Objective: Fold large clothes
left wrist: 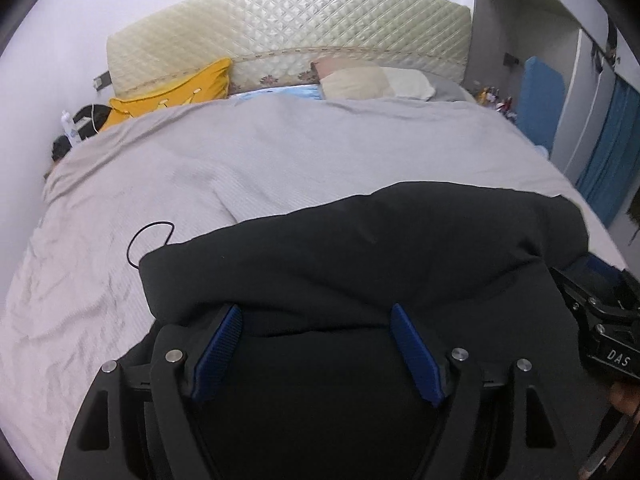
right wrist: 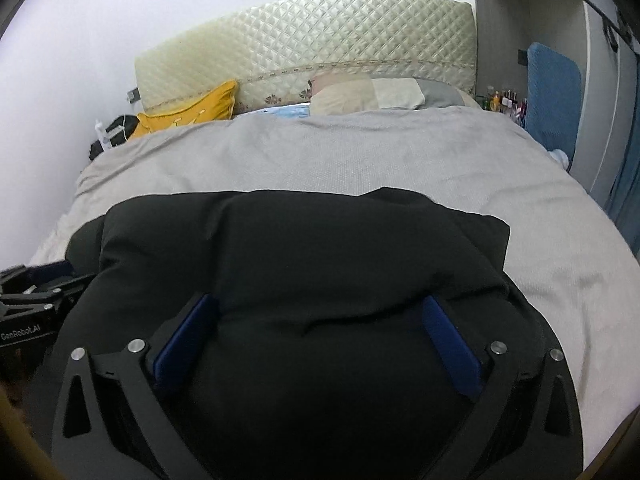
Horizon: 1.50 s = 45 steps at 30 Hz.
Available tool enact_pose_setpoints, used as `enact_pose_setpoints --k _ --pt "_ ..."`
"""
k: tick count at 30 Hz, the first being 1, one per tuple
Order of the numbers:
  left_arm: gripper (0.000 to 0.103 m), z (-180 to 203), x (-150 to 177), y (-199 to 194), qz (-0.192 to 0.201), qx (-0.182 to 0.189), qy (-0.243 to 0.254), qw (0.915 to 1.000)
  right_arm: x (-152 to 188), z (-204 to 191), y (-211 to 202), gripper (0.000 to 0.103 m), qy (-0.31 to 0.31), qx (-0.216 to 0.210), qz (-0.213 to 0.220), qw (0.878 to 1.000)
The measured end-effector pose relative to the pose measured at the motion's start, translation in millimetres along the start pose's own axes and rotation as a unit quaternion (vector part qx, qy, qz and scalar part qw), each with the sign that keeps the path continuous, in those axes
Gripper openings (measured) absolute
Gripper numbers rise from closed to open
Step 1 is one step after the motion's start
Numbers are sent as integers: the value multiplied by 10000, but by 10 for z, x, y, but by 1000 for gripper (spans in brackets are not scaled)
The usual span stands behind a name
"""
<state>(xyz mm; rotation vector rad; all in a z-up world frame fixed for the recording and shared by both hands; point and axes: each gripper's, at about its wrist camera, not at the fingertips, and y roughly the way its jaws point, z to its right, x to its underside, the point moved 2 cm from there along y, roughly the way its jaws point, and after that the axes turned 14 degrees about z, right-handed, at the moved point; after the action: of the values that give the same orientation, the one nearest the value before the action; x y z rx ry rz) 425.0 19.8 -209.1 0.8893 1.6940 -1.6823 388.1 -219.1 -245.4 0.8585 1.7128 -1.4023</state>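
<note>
A large black garment (left wrist: 360,248) lies on the grey bedspread (left wrist: 240,160), folded over near the bed's front edge; it also fills the right wrist view (right wrist: 300,248). My left gripper (left wrist: 316,312) is open, its blue pads (left wrist: 222,348) wide apart with black cloth bulging between them. My right gripper (right wrist: 320,304) is open too, its blue pads (right wrist: 452,344) spread around the cloth. Each gripper shows at the edge of the other's view: the right one in the left wrist view (left wrist: 600,320), the left one in the right wrist view (right wrist: 36,300).
A thin black loop (left wrist: 150,240) lies on the bedspread left of the garment. A yellow cushion (left wrist: 172,96), pillows (left wrist: 372,80) and a quilted headboard (left wrist: 288,28) stand at the far end. A blue panel (left wrist: 538,100) and curtain (left wrist: 612,152) are on the right.
</note>
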Motion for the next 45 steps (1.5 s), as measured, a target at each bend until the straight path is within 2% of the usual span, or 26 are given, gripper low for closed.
enact_pose_setpoints --k 5,12,17,20,23,27,31,34,36,39,41,45 --pt "81 -13 -18 249 108 -236 50 9997 -2 -9 268 103 -12 -12 -100 9999" --pt "84 -74 67 399 156 -228 -45 9996 56 -54 404 103 -295 19 -71 9995" --pt "84 -21 82 258 335 -414 151 9985 71 -55 314 103 -411 -5 -65 9991" --pt "84 -114 76 103 436 -512 64 9977 65 -70 180 103 -681 -12 138 9976" --pt "84 -272 44 -117 651 -759 92 9949 46 -25 3 103 -952 -121 259 9950" --pt "84 -374 39 -284 873 -954 369 9909 51 158 -116 103 -786 -168 224 9965" --pt "84 -452 168 -136 574 -971 245 9933 108 308 -167 103 -846 -39 297 9960" --pt "84 -483 293 -29 340 -796 138 9962 179 400 -129 103 -624 -177 310 9974" --pt "84 -503 314 -73 412 -807 93 9958 236 431 -69 103 -457 -292 222 9983" --pt "84 -490 293 -169 442 -836 88 9955 199 445 -94 103 -372 -215 162 9989" --pt "84 -470 257 -280 462 -712 0 9964 135 426 -184 103 -370 -101 203 9991" --pt "84 -355 75 -728 805 -423 -169 9957 -53 364 -488 103 -309 -40 452 9985"
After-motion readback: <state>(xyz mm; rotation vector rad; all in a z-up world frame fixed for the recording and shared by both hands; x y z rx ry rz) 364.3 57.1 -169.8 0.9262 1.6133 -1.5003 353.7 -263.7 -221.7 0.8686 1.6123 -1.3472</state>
